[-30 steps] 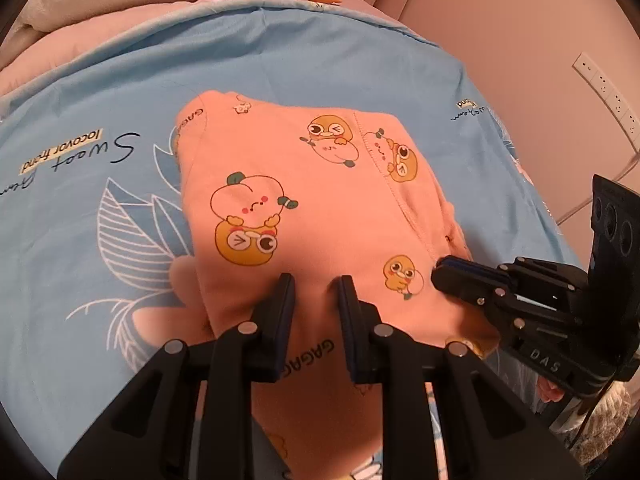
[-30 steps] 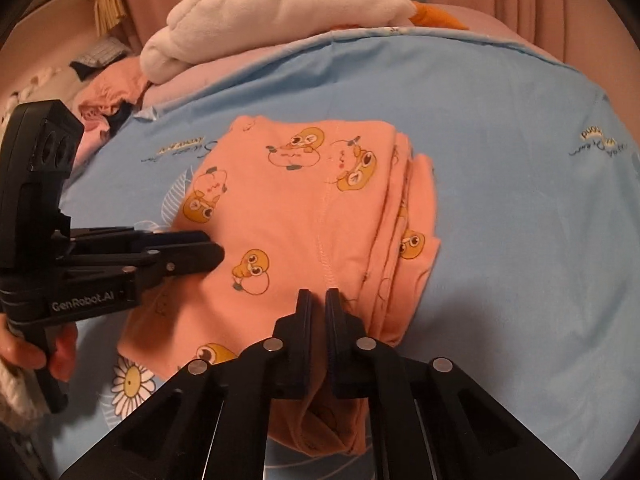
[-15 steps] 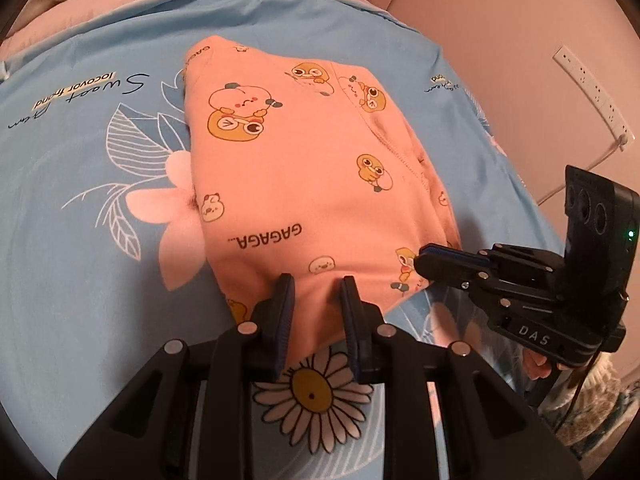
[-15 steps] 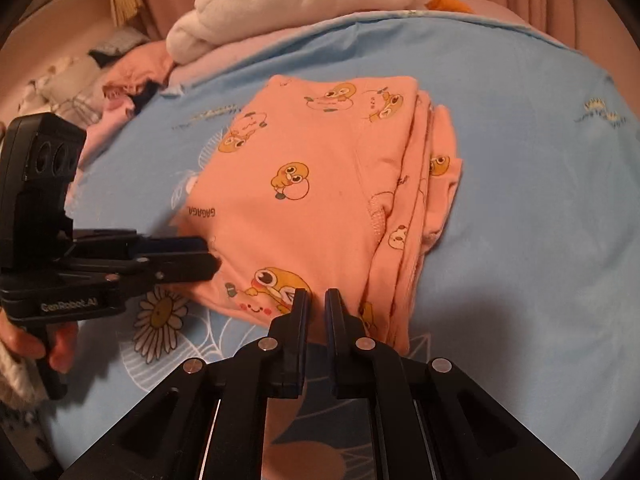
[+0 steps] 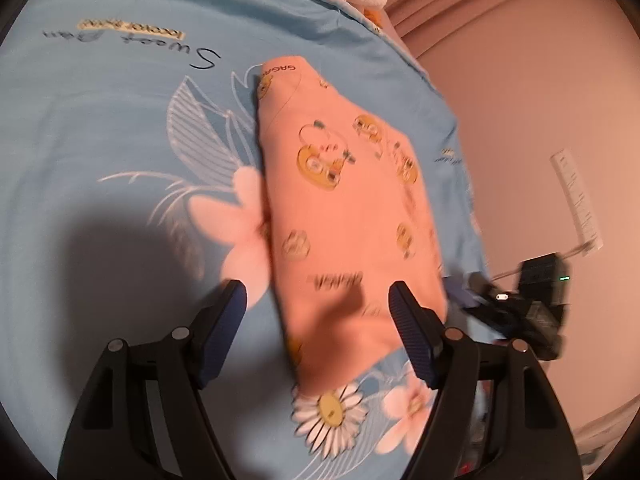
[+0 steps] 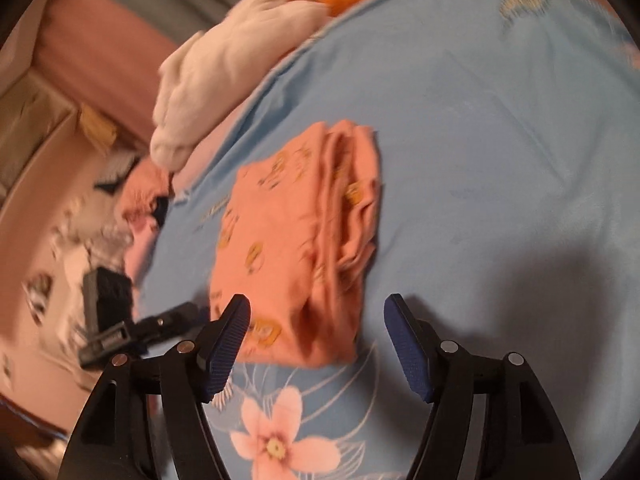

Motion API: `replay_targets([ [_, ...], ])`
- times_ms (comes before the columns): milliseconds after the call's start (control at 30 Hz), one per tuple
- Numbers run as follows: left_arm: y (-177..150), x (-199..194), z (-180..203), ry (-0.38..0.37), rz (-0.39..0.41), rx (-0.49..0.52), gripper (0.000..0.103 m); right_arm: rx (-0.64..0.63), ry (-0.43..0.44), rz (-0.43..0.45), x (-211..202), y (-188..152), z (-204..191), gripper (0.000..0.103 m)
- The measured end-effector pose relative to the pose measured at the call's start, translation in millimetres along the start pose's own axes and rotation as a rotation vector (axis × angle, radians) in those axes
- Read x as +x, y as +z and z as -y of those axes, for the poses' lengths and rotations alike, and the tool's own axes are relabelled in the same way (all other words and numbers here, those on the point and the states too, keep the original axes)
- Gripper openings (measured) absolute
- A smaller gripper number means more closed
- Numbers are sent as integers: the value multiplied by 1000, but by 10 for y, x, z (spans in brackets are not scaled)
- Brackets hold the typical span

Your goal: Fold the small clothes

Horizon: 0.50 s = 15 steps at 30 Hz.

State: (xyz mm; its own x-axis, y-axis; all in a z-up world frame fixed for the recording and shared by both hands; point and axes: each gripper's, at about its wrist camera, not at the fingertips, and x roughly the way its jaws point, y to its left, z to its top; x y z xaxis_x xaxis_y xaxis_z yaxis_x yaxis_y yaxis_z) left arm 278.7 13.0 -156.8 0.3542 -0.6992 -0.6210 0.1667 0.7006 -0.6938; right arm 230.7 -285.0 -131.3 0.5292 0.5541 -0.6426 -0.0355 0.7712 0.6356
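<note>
a blue flower-print bed sheet (image 5: 104, 128) carries a folded peach garment (image 5: 348, 216), white clothes (image 6: 224, 68) at its edge.

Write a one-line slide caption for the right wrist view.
Open right gripper above a folded orange garment lying on a blue floral bedsheet.

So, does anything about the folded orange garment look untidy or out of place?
Slightly. On the orange garment, the folded layers along its right side are uneven and show as loose ridges. Otherwise it lies flat on the blue sheet.

Bare sheet (image 6: 500, 140) flanks garment (image 6: 288, 232); pile (image 6: 224, 64) behind.
</note>
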Motion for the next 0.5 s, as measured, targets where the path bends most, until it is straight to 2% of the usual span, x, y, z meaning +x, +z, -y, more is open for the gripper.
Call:
replay_targets([
  [100,150,109,-25,-68,-5,-57,73,61,29,-27,196,135,82,70],
  [200,263,147,-22,-91,-4,-70,72,79,72,-28,325,251,72,70],
  [333,359,267,47,-89,-8,-66,72,93,116,-38,454,352,64,70],
  [433,404,320,72,-89,-6,-67,71,63,112,-35,556,377,-1,70],
  [467,415,337,93,-79,-5,-62,66,46,101,-31,592,386,-33,68],
  [500,413,339,71,-66,-4,-57,60,30,84,-30,614,385,-48,60],
])
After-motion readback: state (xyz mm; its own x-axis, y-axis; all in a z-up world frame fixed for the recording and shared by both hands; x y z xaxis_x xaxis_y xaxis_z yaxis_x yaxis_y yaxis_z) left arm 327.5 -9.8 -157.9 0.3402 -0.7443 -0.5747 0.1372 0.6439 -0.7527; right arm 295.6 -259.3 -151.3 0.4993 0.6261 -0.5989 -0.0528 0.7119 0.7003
